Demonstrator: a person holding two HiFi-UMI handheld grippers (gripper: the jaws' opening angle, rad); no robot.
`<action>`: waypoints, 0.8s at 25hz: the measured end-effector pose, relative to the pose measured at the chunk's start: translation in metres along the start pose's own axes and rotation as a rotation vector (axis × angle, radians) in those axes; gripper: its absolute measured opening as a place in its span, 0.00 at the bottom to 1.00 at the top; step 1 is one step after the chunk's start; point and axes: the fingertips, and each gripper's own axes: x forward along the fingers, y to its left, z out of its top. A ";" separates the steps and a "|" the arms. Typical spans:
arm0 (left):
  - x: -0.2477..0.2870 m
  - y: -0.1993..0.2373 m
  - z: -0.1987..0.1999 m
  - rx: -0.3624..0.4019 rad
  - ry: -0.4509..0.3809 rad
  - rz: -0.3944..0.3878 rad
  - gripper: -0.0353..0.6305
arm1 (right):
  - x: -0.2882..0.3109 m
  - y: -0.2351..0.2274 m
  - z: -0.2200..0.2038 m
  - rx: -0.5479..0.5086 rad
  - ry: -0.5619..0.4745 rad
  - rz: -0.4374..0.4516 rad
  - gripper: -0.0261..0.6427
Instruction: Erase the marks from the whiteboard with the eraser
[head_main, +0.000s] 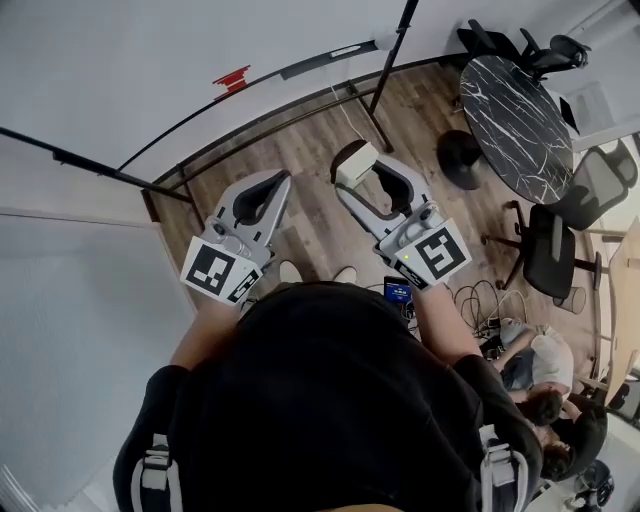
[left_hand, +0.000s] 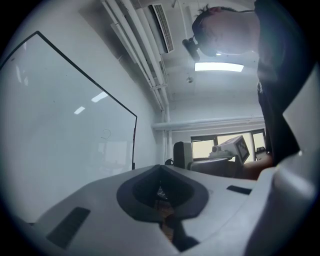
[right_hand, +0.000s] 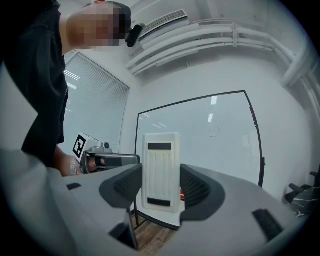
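Observation:
The whiteboard (head_main: 130, 70) stands in front of me, its black frame edging the wooden floor. In the right gripper view the whiteboard (right_hand: 210, 135) carries one faint loop mark (right_hand: 214, 131); the same mark (left_hand: 106, 133) shows in the left gripper view. My right gripper (head_main: 362, 168) is shut on a white ribbed eraser (head_main: 355, 162), held upright between the jaws and clear of the board. The eraser (right_hand: 160, 167) fills the middle of the right gripper view. My left gripper (head_main: 280, 182) hangs beside it, jaws shut with nothing in them.
A round black marble table (head_main: 515, 110) and office chairs (head_main: 555, 250) stand to the right. Cables (head_main: 480, 300) lie on the floor, and a person (head_main: 540, 385) sits at the lower right. A small red object (head_main: 232, 78) sits at the board's edge.

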 end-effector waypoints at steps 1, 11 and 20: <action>0.003 -0.002 0.000 0.000 -0.001 -0.004 0.06 | -0.002 -0.002 -0.001 -0.002 0.002 0.000 0.39; 0.041 -0.029 -0.004 0.003 0.009 0.018 0.06 | -0.029 -0.019 -0.006 0.001 0.003 0.056 0.39; 0.060 -0.017 -0.011 -0.004 0.038 0.073 0.06 | -0.013 -0.038 -0.016 -0.011 0.016 0.124 0.39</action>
